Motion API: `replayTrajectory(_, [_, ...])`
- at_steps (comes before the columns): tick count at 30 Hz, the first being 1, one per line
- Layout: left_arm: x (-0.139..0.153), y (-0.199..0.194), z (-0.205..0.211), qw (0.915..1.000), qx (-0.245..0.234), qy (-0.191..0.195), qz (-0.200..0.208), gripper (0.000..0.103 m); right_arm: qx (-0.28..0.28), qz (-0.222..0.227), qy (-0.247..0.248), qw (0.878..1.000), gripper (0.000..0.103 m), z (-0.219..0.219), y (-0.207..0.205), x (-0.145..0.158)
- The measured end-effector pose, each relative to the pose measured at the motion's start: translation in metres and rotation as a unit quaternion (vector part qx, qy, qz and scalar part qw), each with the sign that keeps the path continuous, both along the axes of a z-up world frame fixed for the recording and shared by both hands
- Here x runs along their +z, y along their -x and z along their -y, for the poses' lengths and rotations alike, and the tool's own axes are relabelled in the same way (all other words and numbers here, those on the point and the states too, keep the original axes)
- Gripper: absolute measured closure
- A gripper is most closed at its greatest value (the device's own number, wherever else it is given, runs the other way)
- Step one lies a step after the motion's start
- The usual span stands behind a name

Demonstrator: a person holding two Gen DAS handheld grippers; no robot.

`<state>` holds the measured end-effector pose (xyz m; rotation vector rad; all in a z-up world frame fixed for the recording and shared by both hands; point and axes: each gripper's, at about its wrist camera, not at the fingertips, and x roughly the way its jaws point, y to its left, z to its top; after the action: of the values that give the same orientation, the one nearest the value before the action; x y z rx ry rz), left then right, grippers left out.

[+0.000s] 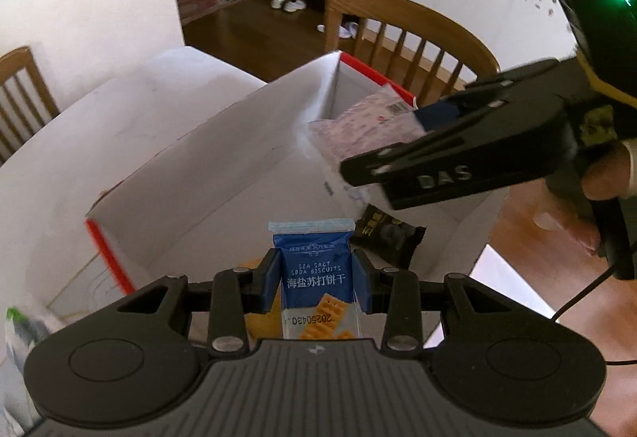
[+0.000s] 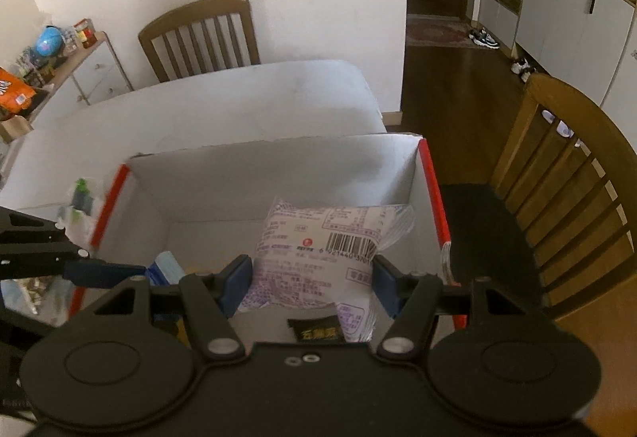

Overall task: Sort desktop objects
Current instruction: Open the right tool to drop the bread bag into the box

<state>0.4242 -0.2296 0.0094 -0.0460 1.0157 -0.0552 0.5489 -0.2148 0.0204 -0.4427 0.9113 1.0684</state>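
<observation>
My left gripper (image 1: 316, 283) is shut on a blue sea salt soda biscuit packet (image 1: 314, 265), held over the open white box with red edges (image 1: 207, 174). The right gripper (image 2: 312, 283) is shut on a pale purple-printed snack pouch (image 2: 318, 249) with a barcode, also over the box (image 2: 278, 166). In the left wrist view the right gripper (image 1: 398, 146) reaches in from the right with the pouch (image 1: 358, 126). A small black snack packet (image 1: 388, 238) lies on the box floor, and it shows again as the black packet (image 2: 316, 329) under the pouch.
The box stands on a white table (image 2: 199, 106). A wooden chair (image 2: 565, 198) stands right of the box and another chair (image 2: 199, 34) behind the table. A green-and-white package (image 2: 81, 202) lies left of the box. A cluttered side cabinet (image 2: 59, 54) is far left.
</observation>
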Motion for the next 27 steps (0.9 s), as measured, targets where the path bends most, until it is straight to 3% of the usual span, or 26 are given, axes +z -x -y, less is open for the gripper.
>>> replayTrajectory(15, [-0.039, -0.037, 0.010, 0.9981, -0.053, -0.009, -0.030, 0.066, 0.018, -0.005, 0.040, 0.999, 0.039, -0.027, -0.011, -0.039])
replayTrajectory(27, [-0.059, -0.043, 0.008, 0.9955, -0.071, 0.010, -0.063, 0.066, 0.023, -0.027, 0.076, 0.996, 0.040, -0.041, -0.016, -0.064])
